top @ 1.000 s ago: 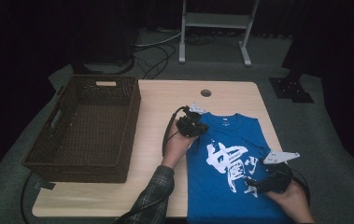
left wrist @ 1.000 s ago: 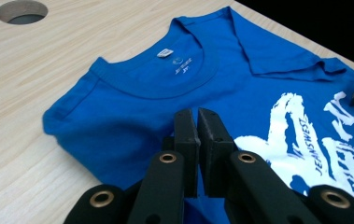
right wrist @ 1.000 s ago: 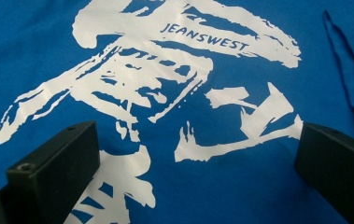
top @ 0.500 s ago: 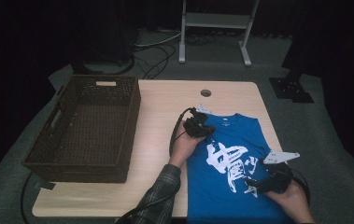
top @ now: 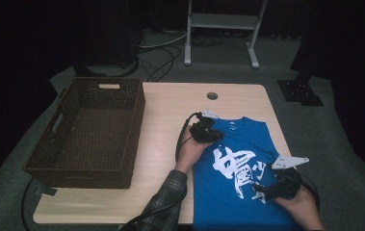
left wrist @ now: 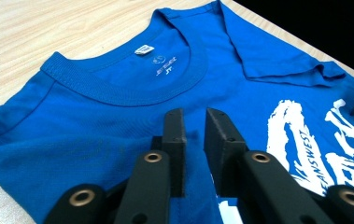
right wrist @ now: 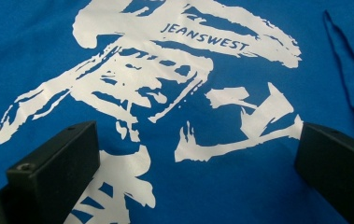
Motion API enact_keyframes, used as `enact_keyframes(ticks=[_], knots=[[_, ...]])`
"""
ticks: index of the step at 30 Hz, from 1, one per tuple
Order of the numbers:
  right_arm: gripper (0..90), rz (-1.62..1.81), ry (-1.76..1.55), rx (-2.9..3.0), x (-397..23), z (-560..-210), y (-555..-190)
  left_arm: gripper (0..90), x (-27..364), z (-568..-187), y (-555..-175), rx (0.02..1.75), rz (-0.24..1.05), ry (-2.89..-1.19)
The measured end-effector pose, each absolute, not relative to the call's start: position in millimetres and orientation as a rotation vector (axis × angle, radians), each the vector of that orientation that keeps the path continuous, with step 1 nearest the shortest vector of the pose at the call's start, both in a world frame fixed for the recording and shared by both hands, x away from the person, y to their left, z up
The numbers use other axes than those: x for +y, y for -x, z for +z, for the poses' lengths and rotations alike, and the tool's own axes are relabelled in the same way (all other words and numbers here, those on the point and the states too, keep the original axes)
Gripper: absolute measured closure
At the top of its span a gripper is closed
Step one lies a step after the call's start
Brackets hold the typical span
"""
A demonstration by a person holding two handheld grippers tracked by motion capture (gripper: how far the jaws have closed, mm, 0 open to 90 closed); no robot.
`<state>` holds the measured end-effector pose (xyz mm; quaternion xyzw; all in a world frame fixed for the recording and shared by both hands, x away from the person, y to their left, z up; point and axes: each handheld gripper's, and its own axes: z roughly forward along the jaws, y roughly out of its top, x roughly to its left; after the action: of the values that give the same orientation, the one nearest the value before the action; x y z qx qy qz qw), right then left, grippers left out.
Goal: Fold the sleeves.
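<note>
Room: dark all round, a metal stand on the floor at 12 o'clock and cables trailing behind our pale wooden surface.
Surface: a dark woven basket sits at 9 o'clock with nothing in it that we can see; a round cable hole shows at the far edge.
T-shirt: the blue T-shirt lies flat, print up, at 4 o'clock on the surface, collar toward 12, well apart from the basket.
Left gripper: here we go, our left gripper is down at the shoulder just beside the collar; its jaws have just been opening and now stand a narrow gap apart, with cloth lying under that gap but not pinched, so we call it let go.
Right gripper: our right gripper hovers at 5 o'clock over the white print, jaws spread wide, holding nothing.
Sleeve: the far sleeve looks folded in over the chest.
Done so far: by our reckoning, the shirt is laid out and one sleeve is tucked.
Left to do: as we judge it, the rest of the folding, then the carry over to the basket at 9 o'clock, nothing of which is begun.
</note>
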<state>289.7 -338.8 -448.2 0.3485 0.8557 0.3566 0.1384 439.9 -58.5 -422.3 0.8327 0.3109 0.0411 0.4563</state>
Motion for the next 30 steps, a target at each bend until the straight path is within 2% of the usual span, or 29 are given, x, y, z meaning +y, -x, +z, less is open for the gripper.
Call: enact_keyframes(ticks=[5,6,7,9,12,13,15,18,23,25,27,28,30], knots=[[0.0,1.032,-1.008,2.475,-338.8,-448.2,-289.7,71.7,-55.0,-421.9,-438.6,0.768,0.1,-2.036],[0.0,1.032,-1.009,2.475,-338.8,-448.2,-289.7,64.0,-53.9,-421.8,-437.9,0.776,0.107,-2.027],[0.0,1.032,-1.009,2.475,-338.8,-448.2,-289.7,64.0,-52.8,-421.8,-437.2,0.777,0.113,-2.022],[0.0,1.032,-1.008,2.475,-338.8,-448.3,-289.6,57.7,-49.0,-422.3,-434.3,0.771,0.116,-2.014],[0.0,1.031,-1.008,2.474,-338.8,-448.3,-289.7,44.4,-45.0,-424.0,-430.9,0.762,0.109,-2.019],[0.0,1.031,-1.008,2.474,-338.8,-448.3,-289.7,36.4,-42.0,-424.9,-429.1,0.759,0.101,-2.019],[0.0,1.031,-1.008,2.474,-338.8,-448.3,-289.7,34.7,-39.8,-425.3,-427.7,0.756,0.101,-2.015],[0.0,1.031,-1.008,2.474,-338.8,-448.3,-289.7,25.4,-35.8,-425.6,-424.1,0.75,0.105,-2.009],[0.0,1.031,-1.007,2.474,-338.8,-448.3,-289.7,17.8,-31.6,-425.0,-415.1,0.719,0.128,-2.024],[0.0,1.031,-1.008,2.474,-338.8,-448.3,-289.7,8.7,-30.8,-423.5,-410.8,0.716,0.128,-2.033],[0.0,1.031,-1.007,2.474,-338.8,-448.2,-289.8,6.8,-29.7,-422.7,-404.5,0.701,0.148,-2.04],[0.0,1.031,-1.006,2.474,-338.8,-448.2,-289.8,1.0,-29.3,-423.4,-400.8,0.704,0.152,-2.052],[0.0,1.031,-1.006,2.474,-338.8,-448.2,-289.8,0.9,-29.1,-425.3,-395.2,0.697,0.149,-2.075]])
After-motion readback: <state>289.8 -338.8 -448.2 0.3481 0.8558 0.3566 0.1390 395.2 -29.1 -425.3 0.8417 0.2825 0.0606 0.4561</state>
